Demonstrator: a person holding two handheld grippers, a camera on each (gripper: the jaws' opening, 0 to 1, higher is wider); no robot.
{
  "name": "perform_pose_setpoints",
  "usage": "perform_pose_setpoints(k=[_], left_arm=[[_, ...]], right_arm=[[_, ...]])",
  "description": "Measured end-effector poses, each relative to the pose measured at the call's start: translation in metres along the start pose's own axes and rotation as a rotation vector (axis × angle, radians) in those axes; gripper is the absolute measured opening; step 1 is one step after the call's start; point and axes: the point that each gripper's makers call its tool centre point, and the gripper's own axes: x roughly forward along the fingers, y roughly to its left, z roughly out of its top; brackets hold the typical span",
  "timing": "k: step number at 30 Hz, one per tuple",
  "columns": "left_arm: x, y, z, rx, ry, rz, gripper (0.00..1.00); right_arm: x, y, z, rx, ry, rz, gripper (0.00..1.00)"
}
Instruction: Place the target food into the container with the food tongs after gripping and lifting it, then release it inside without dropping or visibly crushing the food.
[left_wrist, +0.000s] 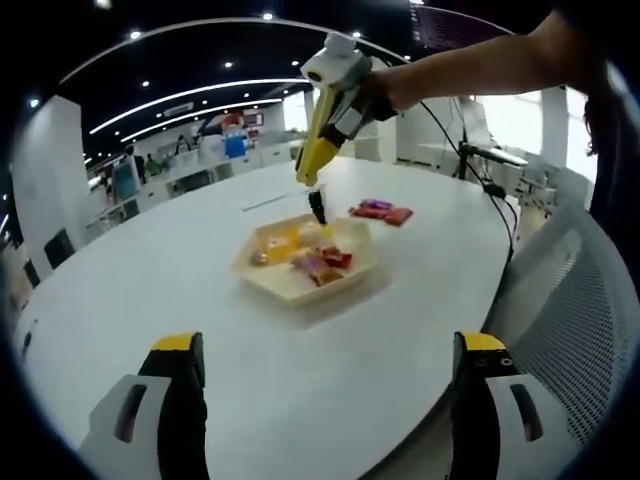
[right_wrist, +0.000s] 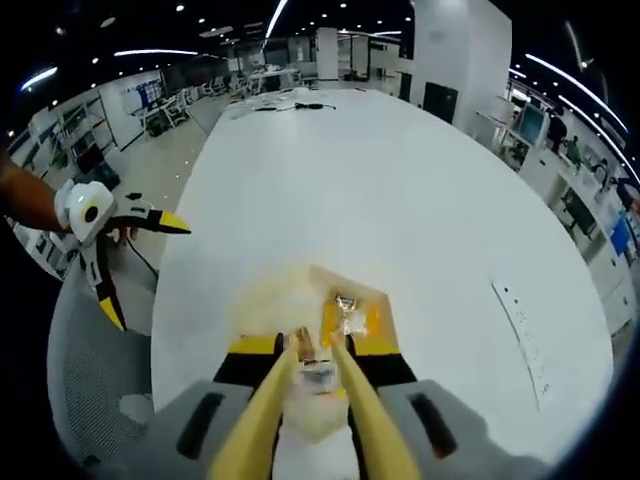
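Right gripper: the right gripper is held by a person's hand above the container, carrying yellow food tongs that point down at the tray's far side.
Right gripper's state: its jaws press against the two tong arms, so it is clenched on the tongs; the tong tips stand a little apart.
Target food: in the right gripper view a small pale wrapped piece sits between the tong arms just behind the tips, though whether it is pinched or merely lying underneath is hard to say.
Left gripper: the left gripper hangs over the near edge of the white table, well apart from the container, jaws spread wide with nothing between them; it also appears at the left of the right gripper view.
Count: one container, one pair of tongs, two grippers, and one red wrapped snack lying on the table just beyond the tray.
Container contents: several wrapped pieces in yellow, orange and red; an exact number cannot be made out.
Hidden: the right gripper's body and the tongs cover the near half of the container in the right gripper view.
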Motion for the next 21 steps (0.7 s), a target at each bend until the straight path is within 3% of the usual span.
perform_pose_setpoints(k=[9,21], left_arm=[[0.0,-0.002,-0.001,0.011,0.005,-0.011,1.0],[0.0,-0.002,0.0,-0.002,-0.005,-0.013,1.0]], right_arm=[[-0.031,0.002,0.006,-0.011,-0.067,-0.009,0.23],[-0.07,-0.002,-0.012,-0.001,-0.115,-0.027,0.24]])
